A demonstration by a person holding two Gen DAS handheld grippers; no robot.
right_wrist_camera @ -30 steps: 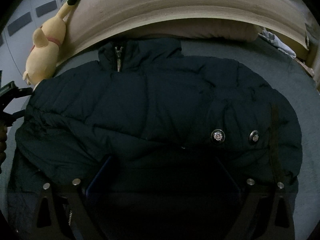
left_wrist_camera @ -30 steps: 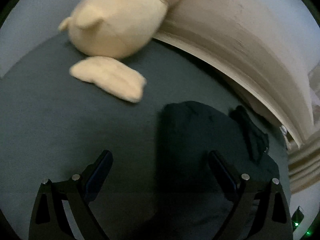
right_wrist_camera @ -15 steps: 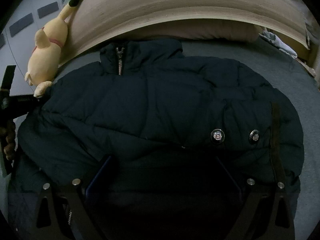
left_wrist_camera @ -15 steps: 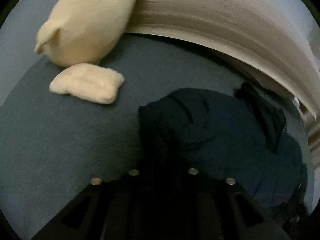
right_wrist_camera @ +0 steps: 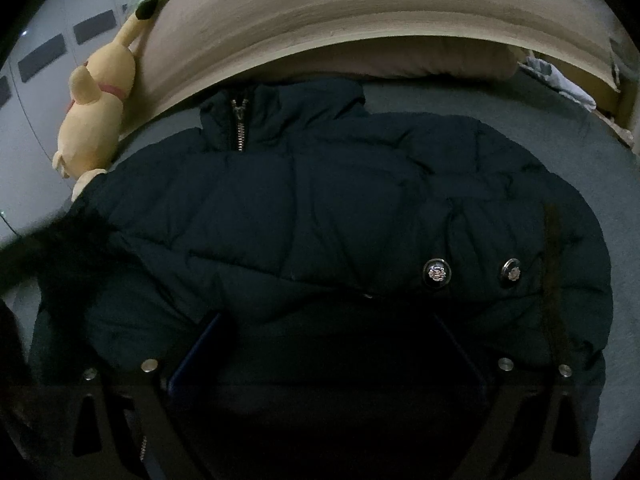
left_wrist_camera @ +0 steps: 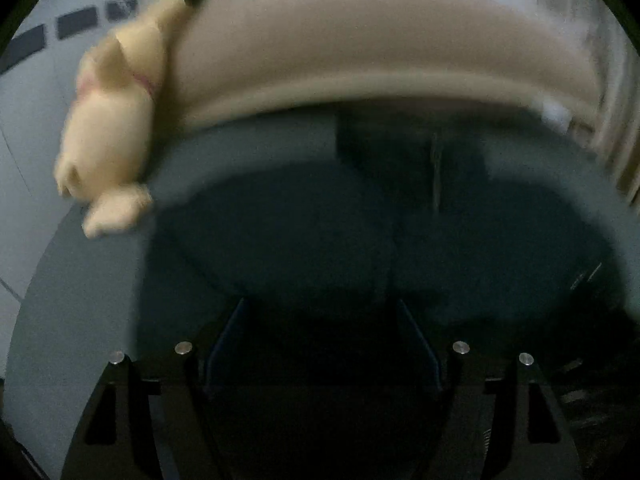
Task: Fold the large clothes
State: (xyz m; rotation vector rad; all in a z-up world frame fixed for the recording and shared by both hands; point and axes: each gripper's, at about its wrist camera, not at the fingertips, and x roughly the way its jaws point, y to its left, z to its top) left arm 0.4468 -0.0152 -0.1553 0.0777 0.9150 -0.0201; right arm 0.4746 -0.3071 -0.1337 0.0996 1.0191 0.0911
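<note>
So right now the dark navy quilted puffer jacket (right_wrist_camera: pixel 320 216) is lying spread out flat on the grey bed sheet (right_wrist_camera: pixel 568 120), collar and metal zipper (right_wrist_camera: pixel 239 128) pointing up at the tan wooden headboard (right_wrist_camera: pixel 360 12). The yellow plush toy (right_wrist_camera: pixel 94 120) is propped against the headboard's left end, just off the jacket's left shoulder.

My left tool (left_wrist_camera: pixel 320 344) has its jaws apart; they've just been opening, and as far as I can make out nothing is pinched between them. That view is smeared with blur though, so take it with salt. It sits over the hem side of the jacket, the far end from the headboard. My right tool (right_wrist_camera: pixel 328 348) also stands wide apart, low over the hem near the two silver snap buttons (right_wrist_camera: pixel 438 272). It's too dark down there to say whether the pads touch fabric.

What worries me from here:
- Puffy fill is springy, so a shallow pinch on the slick shell could slip out mid-fold.
- Grabbing only the top layer would drag the front panel and leave the back behind, giving a lumpy fold.
- The left sleeve side looks bunched by the plush toy; folding over that could knock the toy or trap a crease.
</note>
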